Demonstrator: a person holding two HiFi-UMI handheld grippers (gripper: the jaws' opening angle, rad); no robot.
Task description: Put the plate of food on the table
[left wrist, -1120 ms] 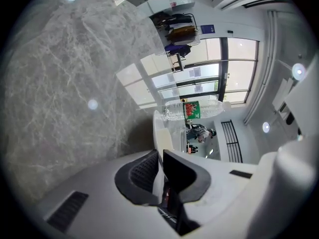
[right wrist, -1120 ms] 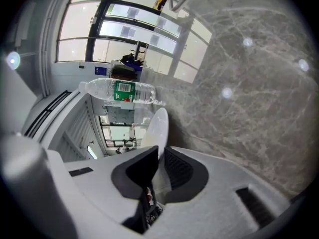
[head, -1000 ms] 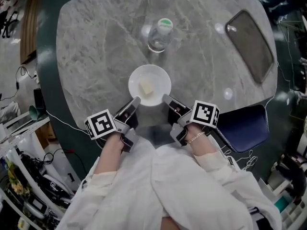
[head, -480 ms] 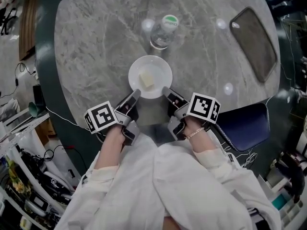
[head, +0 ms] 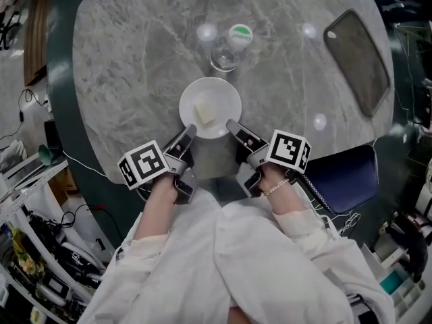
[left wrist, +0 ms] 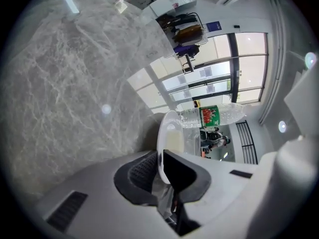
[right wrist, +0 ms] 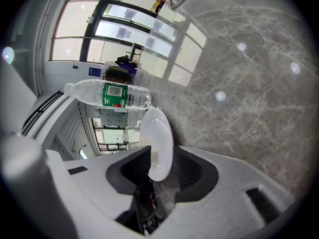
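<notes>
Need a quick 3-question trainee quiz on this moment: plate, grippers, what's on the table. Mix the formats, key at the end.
1. True or false: the plate is empty.
2. What stands just beyond the plate on the table? A) water bottle B) mug C) kettle
3. Which one clamps the plate's rim: the left gripper or the right gripper?

Key
1. False: a pale block of food lies on it.
2. A
3. The left gripper. The right gripper's jaws have just been opening and stand apart, with the rim between them.
</notes>
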